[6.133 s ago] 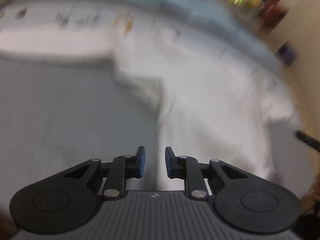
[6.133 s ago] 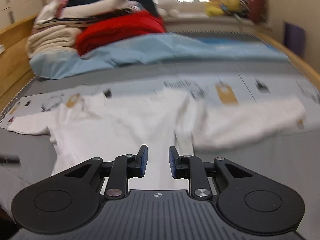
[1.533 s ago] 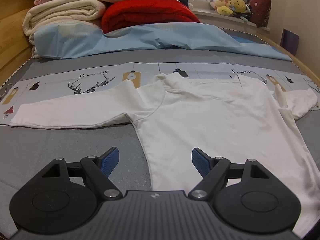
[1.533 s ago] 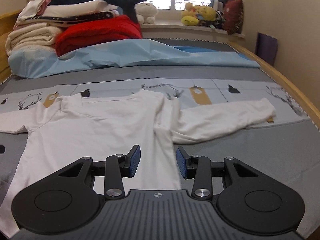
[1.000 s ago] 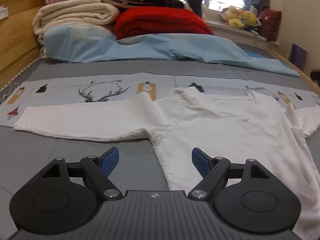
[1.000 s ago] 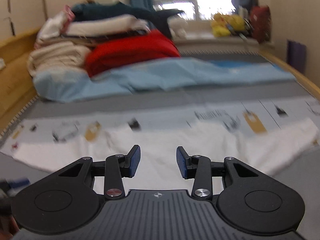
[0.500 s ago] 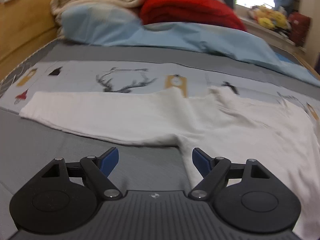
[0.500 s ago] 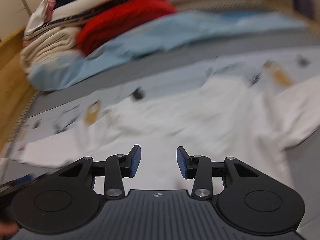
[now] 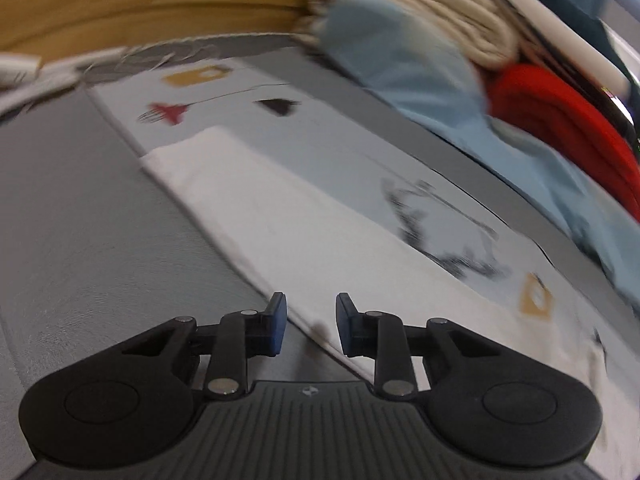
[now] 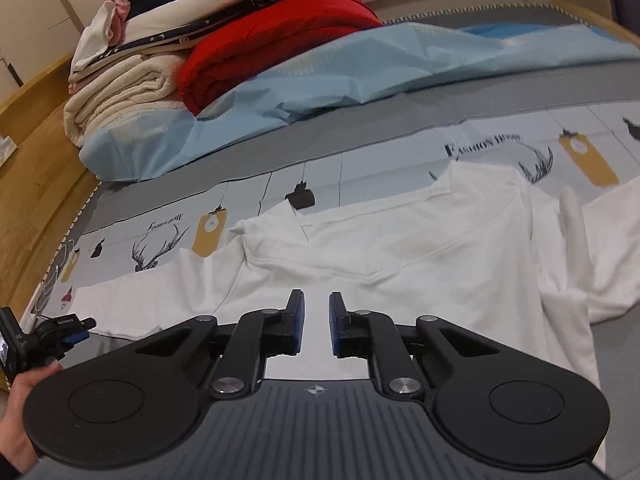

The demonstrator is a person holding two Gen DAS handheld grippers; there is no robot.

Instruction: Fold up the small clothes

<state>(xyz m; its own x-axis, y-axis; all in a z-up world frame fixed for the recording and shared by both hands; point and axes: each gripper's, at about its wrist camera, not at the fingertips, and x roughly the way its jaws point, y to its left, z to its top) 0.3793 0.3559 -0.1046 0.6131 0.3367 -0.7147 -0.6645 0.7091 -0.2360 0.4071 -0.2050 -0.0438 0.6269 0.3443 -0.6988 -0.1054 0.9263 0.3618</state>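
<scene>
the left gripper (image 9: 308, 322) is hovering over the lower edge of the left sleeve (image 9: 280, 224), its jaws having just been closing and now standing a little apart with nothing pinched; the sleeve edge is running under the gap. the right gripper (image 10: 316, 322) is hanging over the shirt (image 10: 420, 248), just near of the collar, jaws having just been closing, almost together, gripping nothing. the white shirt is lying flat on the grey bed (image 10: 460, 108), sleeves spreading left and right. at the near left a hand (image 10: 18, 412) is holding the left tool. farther off, a blue sheet (image 10: 320, 68), red blanket (image 10: 276, 28) and folded blankets (image 10: 116, 96) are piling up.
</scene>
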